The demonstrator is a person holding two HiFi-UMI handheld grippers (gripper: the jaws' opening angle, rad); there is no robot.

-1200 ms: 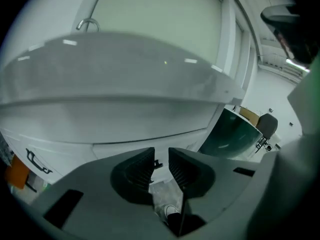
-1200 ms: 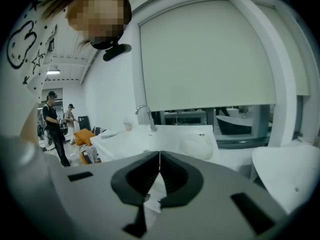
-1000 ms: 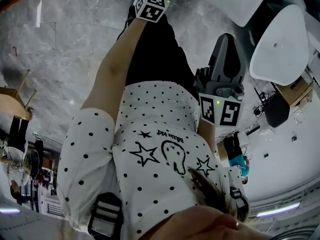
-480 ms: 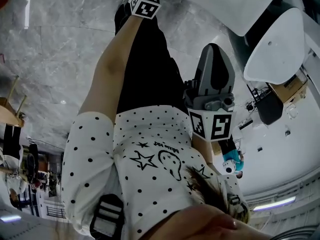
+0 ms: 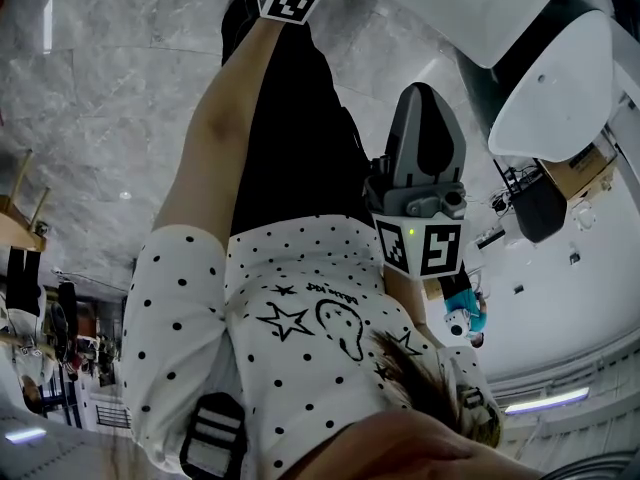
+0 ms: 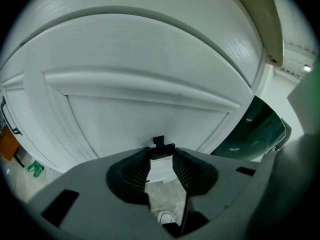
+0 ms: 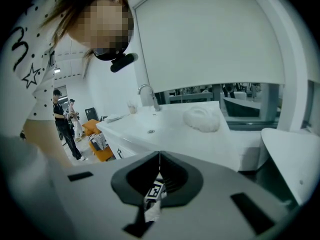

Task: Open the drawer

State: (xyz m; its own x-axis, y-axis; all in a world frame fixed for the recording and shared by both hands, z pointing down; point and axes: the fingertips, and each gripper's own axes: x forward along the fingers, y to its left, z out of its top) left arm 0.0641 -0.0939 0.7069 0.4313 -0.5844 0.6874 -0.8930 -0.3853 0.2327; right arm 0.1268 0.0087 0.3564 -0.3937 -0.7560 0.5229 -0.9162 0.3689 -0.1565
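Both hands have sunk a bit lower in the last second, and my left gripper (image 6: 161,155) has just been spreading its fingers (image 6: 136,168), so I reckon I'm lining up for the grab. They're wide apart now, nothing between them, touching nothing. The drawer (image 6: 150,116), that white panelled front, sits straight ahead of them, close but apart, and I can't spot a handle. My right gripper (image 7: 159,160) has its fingers together, empty, pointing off over the white table (image 7: 190,139)
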